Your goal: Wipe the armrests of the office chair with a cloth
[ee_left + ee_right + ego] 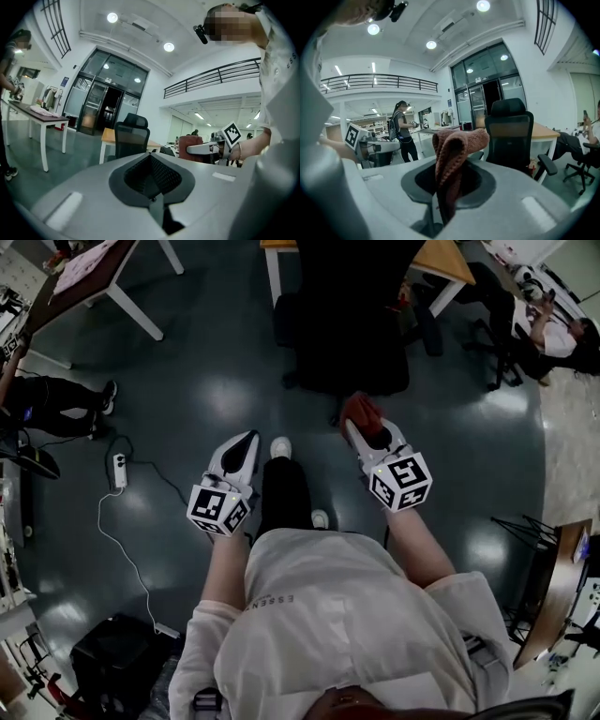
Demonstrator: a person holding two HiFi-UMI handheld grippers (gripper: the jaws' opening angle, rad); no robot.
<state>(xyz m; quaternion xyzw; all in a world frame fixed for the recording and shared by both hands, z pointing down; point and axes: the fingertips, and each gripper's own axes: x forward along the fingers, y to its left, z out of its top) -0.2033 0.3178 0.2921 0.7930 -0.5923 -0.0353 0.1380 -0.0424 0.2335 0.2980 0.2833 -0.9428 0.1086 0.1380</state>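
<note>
Here, nearest to us, is our own pale shirt (347,615). The letters "ESSEN" can be read upside down on it, and the rest is lost in a fold. Ahead of it we hold both tools out over the dark floor (187,381). The left tongs (249,440) are closed together with nothing between them. The right tongs (361,427) are clamped on a reddish-brown cloth (452,154), which stands up folded from the jaws. Each tool bears a cube of black-and-white square markers, without words.

Just beyond the cloth stands the black office chair (352,324), set against the near edge of a wooden worktop (441,259). One armrest (547,165) shows at the chair's side, apart from the cloth.

We judge that wiping has not begun and this is the approach. The next move calls for bringing the cloth onto an armrest, pressing it flat and drawing it along the pad. The free tongs may need to steady the chair in case it swivels.
</note>
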